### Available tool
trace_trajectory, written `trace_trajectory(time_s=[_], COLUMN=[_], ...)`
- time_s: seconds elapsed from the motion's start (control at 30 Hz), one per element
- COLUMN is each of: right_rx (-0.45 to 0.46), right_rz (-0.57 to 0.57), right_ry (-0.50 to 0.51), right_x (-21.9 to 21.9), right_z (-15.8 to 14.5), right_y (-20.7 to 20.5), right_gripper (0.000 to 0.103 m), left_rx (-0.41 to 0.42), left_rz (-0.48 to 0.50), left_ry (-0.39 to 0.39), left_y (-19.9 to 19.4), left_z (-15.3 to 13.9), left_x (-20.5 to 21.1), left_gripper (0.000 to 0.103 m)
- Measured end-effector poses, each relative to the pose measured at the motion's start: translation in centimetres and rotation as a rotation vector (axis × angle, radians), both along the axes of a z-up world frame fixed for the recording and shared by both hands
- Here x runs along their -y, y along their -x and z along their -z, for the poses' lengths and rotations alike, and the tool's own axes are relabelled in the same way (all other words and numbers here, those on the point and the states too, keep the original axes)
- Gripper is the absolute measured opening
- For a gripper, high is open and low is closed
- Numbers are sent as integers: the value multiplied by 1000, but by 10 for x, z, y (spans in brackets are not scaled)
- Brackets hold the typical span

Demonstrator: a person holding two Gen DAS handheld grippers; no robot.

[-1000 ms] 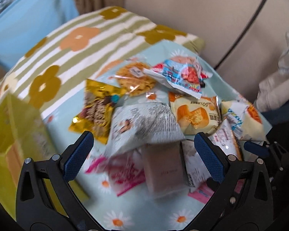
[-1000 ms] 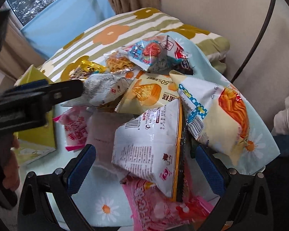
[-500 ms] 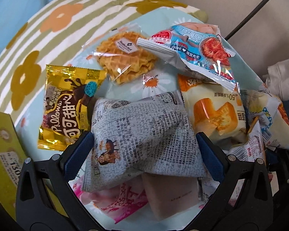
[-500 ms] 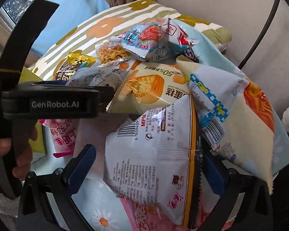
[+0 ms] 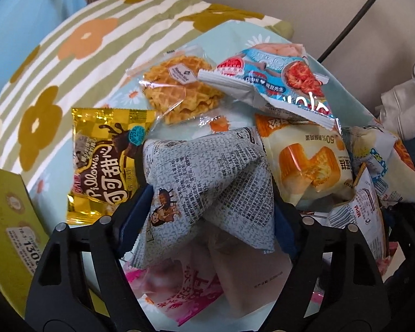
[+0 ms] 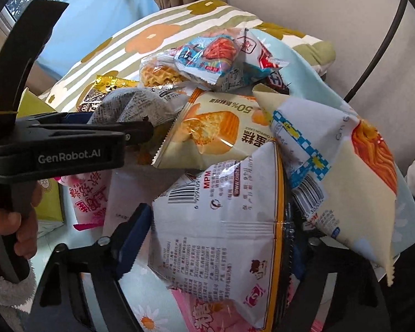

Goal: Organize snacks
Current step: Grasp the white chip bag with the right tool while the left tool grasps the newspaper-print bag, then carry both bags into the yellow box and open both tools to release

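Note:
Several snack packets lie heaped on a daisy-print cloth [image 5: 265, 40]. My left gripper [image 5: 210, 220] points down at the heap, jaws closing. Its blue pads pinch a grey newsprint-pattern packet [image 5: 207, 177], which creases into a tent between them. My right gripper [image 6: 213, 238] is also closing. Between its jaws sits a white packet [image 6: 221, 229] with a barcode and a yellow seam. The left pad [image 6: 132, 238] presses the packet's edge; the right pad is hidden behind it. The right wrist view also has the newsprint packet [image 6: 135, 102] in the left gripper [image 6: 144, 130].
Around the held packets lie a gold chocolate packet [image 5: 105, 166], a waffle packet [image 5: 179, 91], a blue chip packet [image 5: 274, 83], a cake packet [image 5: 304, 171], a pink packet [image 5: 185, 290] and a noodle packet [image 6: 345, 166]. A yellow-green box [image 5: 11, 221] stands left, a flowered pillow [image 5: 83, 41] behind.
Both grippers came down onto the heap and their jaws narrowed. The newsprint packet now sits pinched and creased in the left one, and the white barcode packet fills the right one.

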State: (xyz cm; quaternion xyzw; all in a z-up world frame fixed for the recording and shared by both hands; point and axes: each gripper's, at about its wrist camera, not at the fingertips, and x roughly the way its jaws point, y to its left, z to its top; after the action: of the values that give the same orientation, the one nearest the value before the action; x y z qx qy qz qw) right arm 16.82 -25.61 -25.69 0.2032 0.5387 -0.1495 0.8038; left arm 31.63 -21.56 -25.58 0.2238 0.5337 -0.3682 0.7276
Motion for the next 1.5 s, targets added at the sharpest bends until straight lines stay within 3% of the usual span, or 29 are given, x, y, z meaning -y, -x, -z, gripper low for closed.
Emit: trace_trajectory(time_s=[0.13, 0.4, 0.87, 1.17, 1.5], right_rx=[27, 114, 297, 395, 416], right_rz=[-6, -79, -266, -431, -568], right_ry=[15, 26, 86, 113, 62], right_x=[0, -4, -23, -79, -191], right_z=[-7, -31, -109, -156, -157], right_y=[6, 14, 19, -20, -83], right_gripper=[74, 72, 72, 72, 72], left_rx=[19, 81, 257, 358, 370], left_rz=[-7, -84, -301, -500, -696], left_ry=[21, 60, 204, 252, 221], left_y=[5, 23, 68, 67, 37], left_z=[-10, -41, -154, -201, -195], left_x=[-4, -21, -89, -189, -332], left_gripper=[72, 71, 71, 71, 71])
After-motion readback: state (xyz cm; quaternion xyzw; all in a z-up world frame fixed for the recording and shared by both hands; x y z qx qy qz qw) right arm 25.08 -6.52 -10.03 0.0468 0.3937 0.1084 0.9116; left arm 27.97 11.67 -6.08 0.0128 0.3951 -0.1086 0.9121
